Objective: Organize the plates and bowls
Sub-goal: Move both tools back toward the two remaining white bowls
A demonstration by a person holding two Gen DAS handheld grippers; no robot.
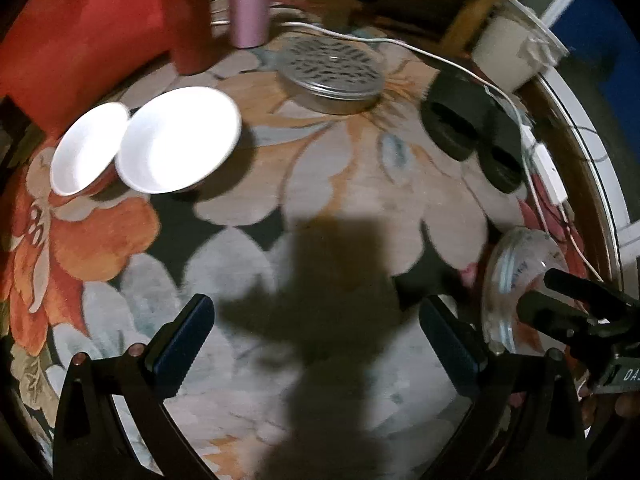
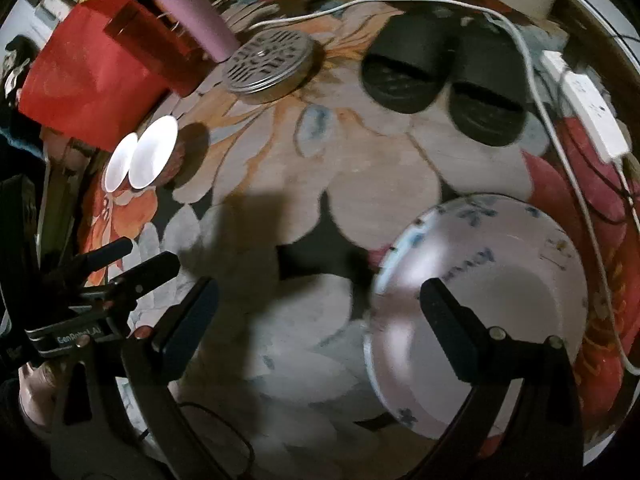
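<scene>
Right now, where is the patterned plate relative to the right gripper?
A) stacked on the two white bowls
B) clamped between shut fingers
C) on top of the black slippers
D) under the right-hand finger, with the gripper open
D: the right gripper is spread open, its right-hand finger over the patterned plate on the rug, apart from the white bowls and black slippers.

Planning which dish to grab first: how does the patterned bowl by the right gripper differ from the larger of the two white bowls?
The patterned bowl carries blue floral prints and lettering; the larger white bowl is plain. The patterned bowl sits alone under the right gripper, one finger over its inside; the larger white bowl sits against a smaller white bowl, far from both grippers. Both rest on the floral rug.
</scene>
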